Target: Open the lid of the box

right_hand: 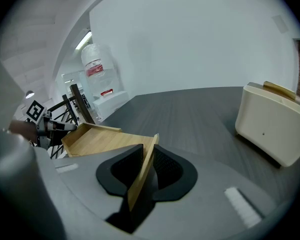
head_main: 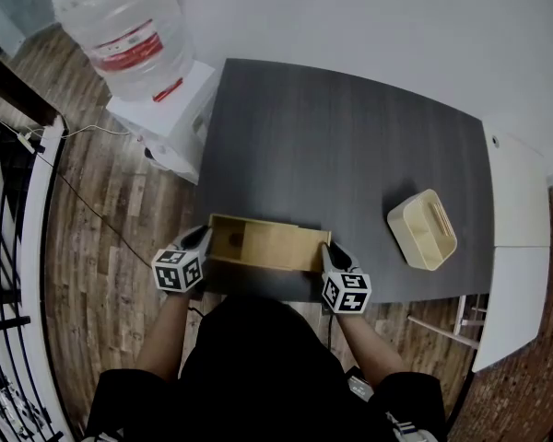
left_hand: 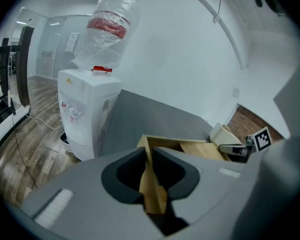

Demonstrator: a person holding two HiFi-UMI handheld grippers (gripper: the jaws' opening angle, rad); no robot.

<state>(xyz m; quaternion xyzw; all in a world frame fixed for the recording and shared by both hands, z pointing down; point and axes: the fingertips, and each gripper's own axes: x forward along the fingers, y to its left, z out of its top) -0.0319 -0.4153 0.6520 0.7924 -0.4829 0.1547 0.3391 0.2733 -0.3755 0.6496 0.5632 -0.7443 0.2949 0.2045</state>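
- Broadly, a dark grey rectangular table [head_main: 350, 145] fills the middle.
- White water dispenser [head_main: 170, 122] stands on the floor beside its left edge.
- Long light wooden box [head_main: 263, 243] lies at the table's near edge.
- Cream rounded container [head_main: 422, 229] sits well apart, rightward.
- Left gripper [head_main: 199, 238] is clamped on the box's left end wall, and the right gripper [head_main: 328, 250] on its right end wall.

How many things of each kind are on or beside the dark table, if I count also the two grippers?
wooden box: 1
cream container: 1
water dispenser: 1
grippers, left gripper and right gripper: 2
total: 5
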